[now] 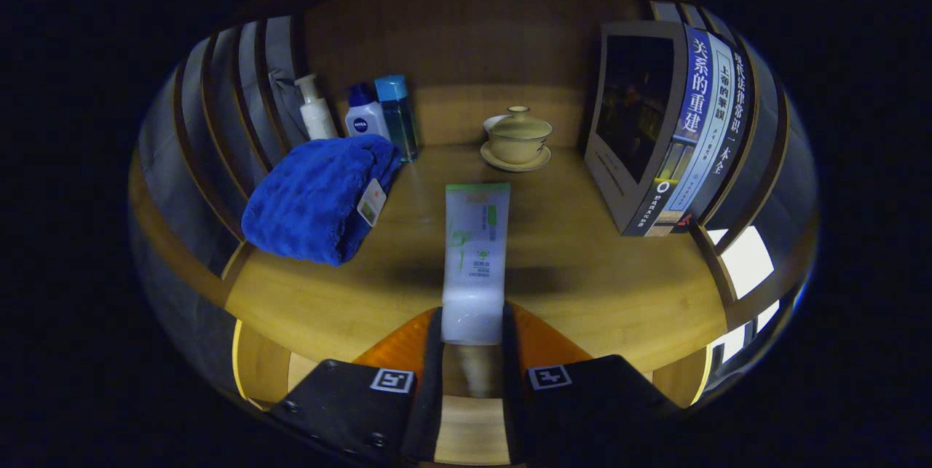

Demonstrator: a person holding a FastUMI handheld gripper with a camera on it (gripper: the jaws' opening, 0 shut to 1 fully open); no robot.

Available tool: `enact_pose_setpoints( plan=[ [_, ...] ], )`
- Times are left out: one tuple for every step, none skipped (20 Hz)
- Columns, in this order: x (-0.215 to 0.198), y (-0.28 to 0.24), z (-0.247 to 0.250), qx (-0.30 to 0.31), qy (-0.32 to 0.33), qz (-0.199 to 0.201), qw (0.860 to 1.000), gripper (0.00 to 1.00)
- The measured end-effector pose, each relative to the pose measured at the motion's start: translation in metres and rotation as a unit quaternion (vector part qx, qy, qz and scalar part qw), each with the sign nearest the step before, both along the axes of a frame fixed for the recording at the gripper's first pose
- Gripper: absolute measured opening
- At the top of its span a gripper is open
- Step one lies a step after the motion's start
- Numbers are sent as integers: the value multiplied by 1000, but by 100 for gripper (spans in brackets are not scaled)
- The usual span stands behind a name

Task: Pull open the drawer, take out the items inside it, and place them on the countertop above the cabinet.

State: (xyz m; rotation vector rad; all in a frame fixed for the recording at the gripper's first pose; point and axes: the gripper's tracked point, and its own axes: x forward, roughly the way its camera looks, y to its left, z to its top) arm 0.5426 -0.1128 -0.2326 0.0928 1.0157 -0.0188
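Both fingers of the gripper [472, 322] press on the near end of a white tube [475, 257], which reaches out over the wooden countertop [582, 286]. Beyond sit a blue towel [317, 199], bottles [364, 115], a lidded teacup [518, 137] and books [666, 126].

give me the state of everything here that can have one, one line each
gripper: shut on the tube, a finger on each side of its near end
tube: lying along the countertop, held
towel: folded, lying beside the bottles
pump bottle: upright
two capped bottles: upright, capped
lidded cup: lid on, on its saucer
books: upright, closed
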Motion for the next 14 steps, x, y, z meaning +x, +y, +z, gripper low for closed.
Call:
enact_pose_setpoints(
  plan=[
    [1, 1, 2, 2, -4, -1, 1000, 44],
    [3, 1, -3, 1, -5, -1, 1000, 44],
    [0, 0, 1, 2, -3, -1, 1000, 44],
    [1, 0, 0, 2, -7, -1, 1000, 46],
    [2, -2, 0, -2, -10, -2, 1000, 48],
    [3, -3, 1, -3, -13, 0, 1000, 51],
    [3, -4, 1, -5, -15, 0, 1000, 54],
    [2, -4, 2, -3, -16, 0, 1000, 56],
    [2, -3, 4, -1, -17, 0, 1000, 68],
    [2, -2, 4, 0, -20, -1, 1000, 79],
    [0, -3, 9, 0, -24, -2, 1000, 90],
    [3, -3, 11, -2, -31, -4, 1000, 100],
    [1, -4, 17, -4, -38, -5, 999, 100],
    [2, -4, 23, -5, -50, -5, 999, 100]
  ],
)
